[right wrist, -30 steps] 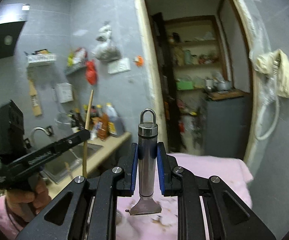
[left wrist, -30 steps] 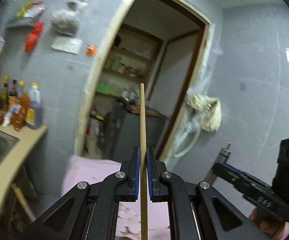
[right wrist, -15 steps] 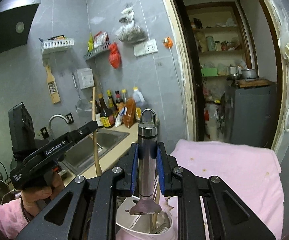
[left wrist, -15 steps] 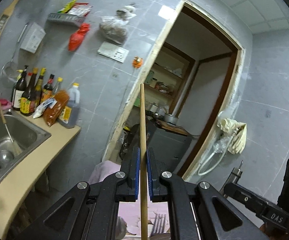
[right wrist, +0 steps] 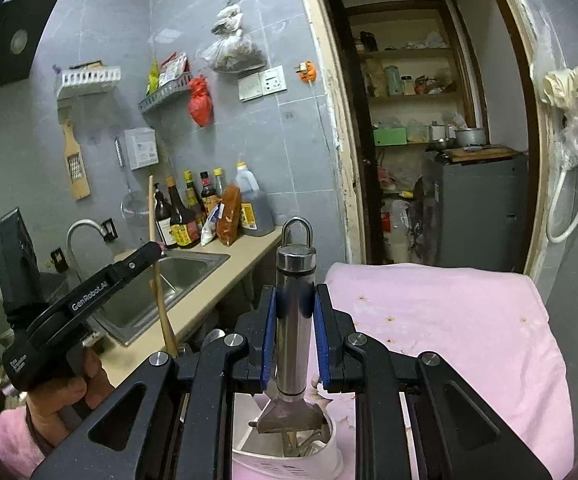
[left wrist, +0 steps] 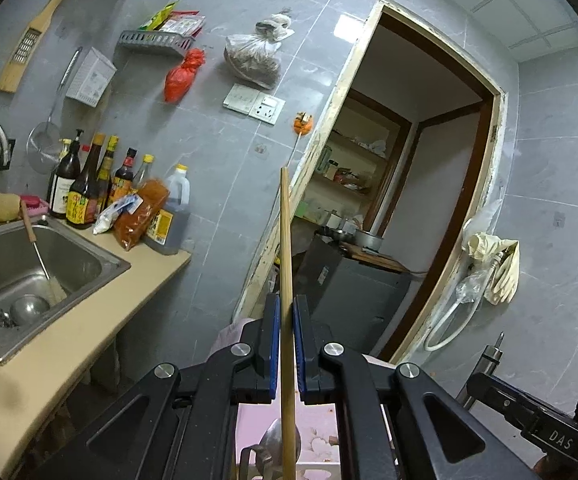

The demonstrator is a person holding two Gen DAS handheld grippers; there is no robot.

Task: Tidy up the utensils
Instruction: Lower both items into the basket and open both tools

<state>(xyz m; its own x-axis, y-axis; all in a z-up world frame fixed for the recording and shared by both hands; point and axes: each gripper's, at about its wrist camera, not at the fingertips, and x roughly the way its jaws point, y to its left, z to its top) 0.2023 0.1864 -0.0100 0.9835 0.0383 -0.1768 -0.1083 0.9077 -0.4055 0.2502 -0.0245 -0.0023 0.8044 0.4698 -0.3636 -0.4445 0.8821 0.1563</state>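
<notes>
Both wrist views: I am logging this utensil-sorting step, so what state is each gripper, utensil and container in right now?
left gripper: shut on the wooden stick.
wooden stick: upright, clamped between the pads.
right gripper: shut on the steel-handled utensil.
steel-handled utensil: upright, loop end up, head just over the holder's mouth.
white utensil holder: upright on the pink cloth, already holding forks.
sink: brush and steel bowl inside.

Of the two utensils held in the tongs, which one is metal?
The steel-handled utensil in the right tongs, hanging ring on top; the left tongs hold a plain wooden stick.
</notes>
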